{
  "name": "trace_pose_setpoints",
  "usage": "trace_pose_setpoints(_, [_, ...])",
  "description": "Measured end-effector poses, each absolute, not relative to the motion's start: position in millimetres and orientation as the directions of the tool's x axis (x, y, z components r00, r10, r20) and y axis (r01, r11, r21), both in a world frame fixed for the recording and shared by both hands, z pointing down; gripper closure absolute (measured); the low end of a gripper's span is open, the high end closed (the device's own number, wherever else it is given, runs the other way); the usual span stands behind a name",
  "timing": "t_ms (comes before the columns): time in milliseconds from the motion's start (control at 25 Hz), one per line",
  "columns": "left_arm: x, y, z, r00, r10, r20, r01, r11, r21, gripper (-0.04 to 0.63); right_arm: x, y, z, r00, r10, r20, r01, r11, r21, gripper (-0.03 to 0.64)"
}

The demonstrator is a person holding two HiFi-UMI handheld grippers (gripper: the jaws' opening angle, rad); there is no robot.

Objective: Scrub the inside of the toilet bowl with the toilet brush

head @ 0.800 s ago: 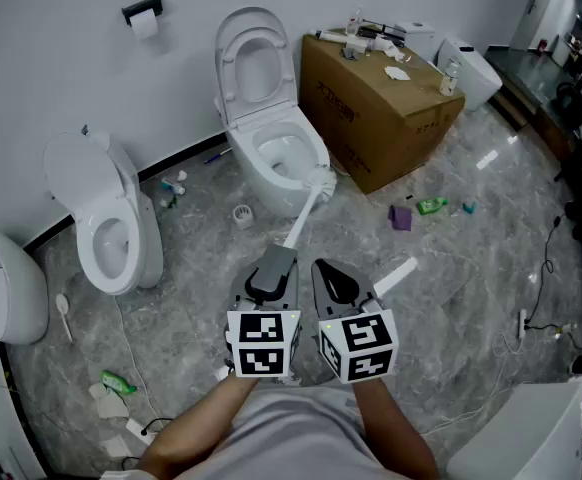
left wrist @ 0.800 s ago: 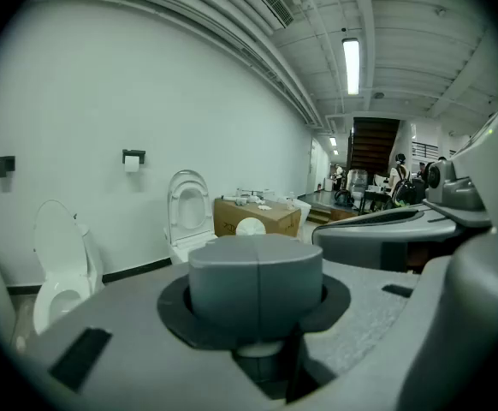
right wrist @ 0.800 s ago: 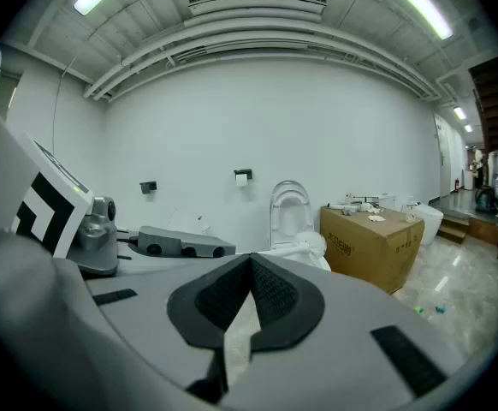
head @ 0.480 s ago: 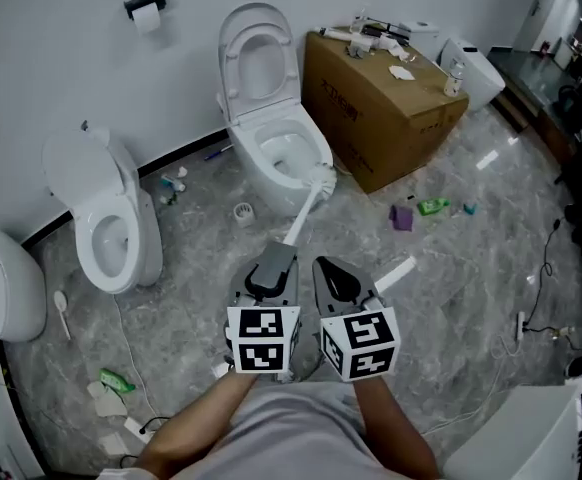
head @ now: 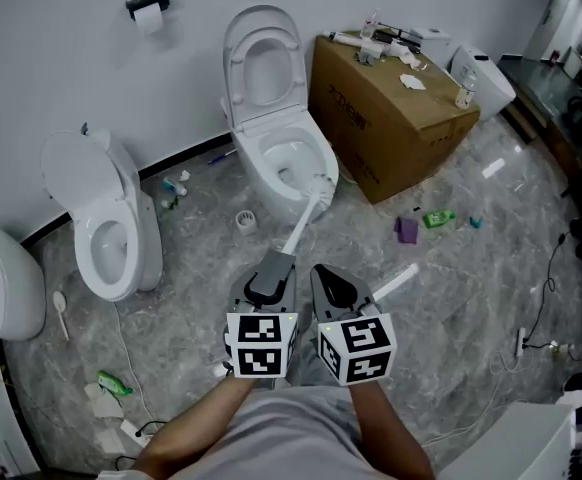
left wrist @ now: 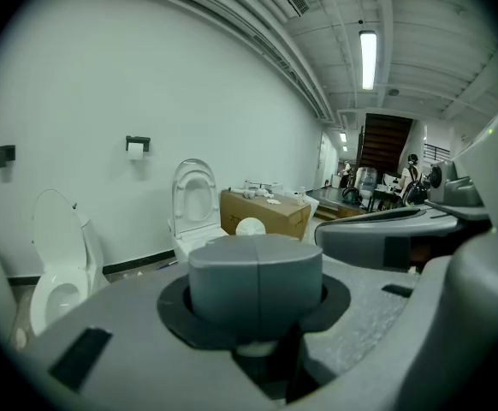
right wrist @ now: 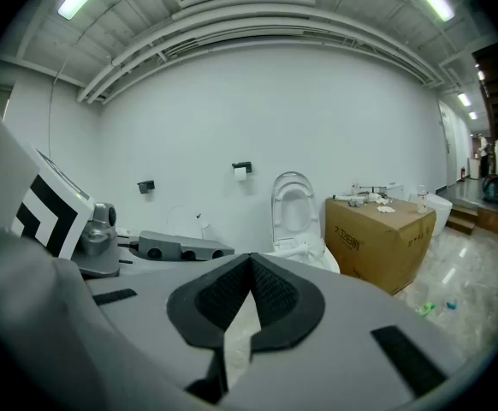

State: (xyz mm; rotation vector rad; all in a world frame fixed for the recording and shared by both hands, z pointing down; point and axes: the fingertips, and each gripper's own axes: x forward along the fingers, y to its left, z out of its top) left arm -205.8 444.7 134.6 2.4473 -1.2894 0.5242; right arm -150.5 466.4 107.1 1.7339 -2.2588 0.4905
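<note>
— Why grip the brush (head: 300, 223) so far back?
— Reach. My left gripper (head: 271, 271) is clamped on the grey butt of the handle, so the shaft runs up-frame to the bowl (head: 256, 158) at upper centre. The right gripper (head: 333, 283) sits just beside it, jaws together on nothing — spare.
— And the bristles?
— Up and right of my left gripper, at the bowl's front rim; not yet down inside, I judge.

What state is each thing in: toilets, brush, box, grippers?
Middle toilet: lid and seat up.
Left toilet: lid up.
Brush: held, head at the middle toilet's rim.
Box: closed.
Left gripper: shut on brush.
Right gripper: shut, empty.
</note>
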Motion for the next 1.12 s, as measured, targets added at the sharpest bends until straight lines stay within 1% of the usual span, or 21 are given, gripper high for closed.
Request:
trace_pose_setpoints(320, [-170.0,371.3,159.4,0.486,-0.706,0.515,-0.853,-0.512,0.104,0.445,-110.2,389.4,128.8,-0.281,-0.863,0.42,-0.959,0.245,-0.139,0.618])
trace_pose_setpoints(680, [-111.5,281.2,186.2,0.418,-0.678,0.605,-0.881,-0.466,0.086,0.445,-43.9,292.5,153.4,-0.329,-0.824,0.461,-0.943,0.264,-0.2,0.618])
trace_pose_setpoints(840, [-87.4,247.2,192.7,0.396,-0.672,0.625,-0.885,-0.46,0.065,0.445,-21.0,255.8,162.1,-0.349,-0.808,0.474,-0.937,0.29,-0.196,0.618])
trace_pose_setpoints(1120, [-73.4,208.9,218.2,0.349,-0.651,0.675,-0.899,-0.435,0.045,0.443,-2.4,212.8,186.7,-0.381,-0.78,0.497,-0.924,0.306,-0.229,0.618])
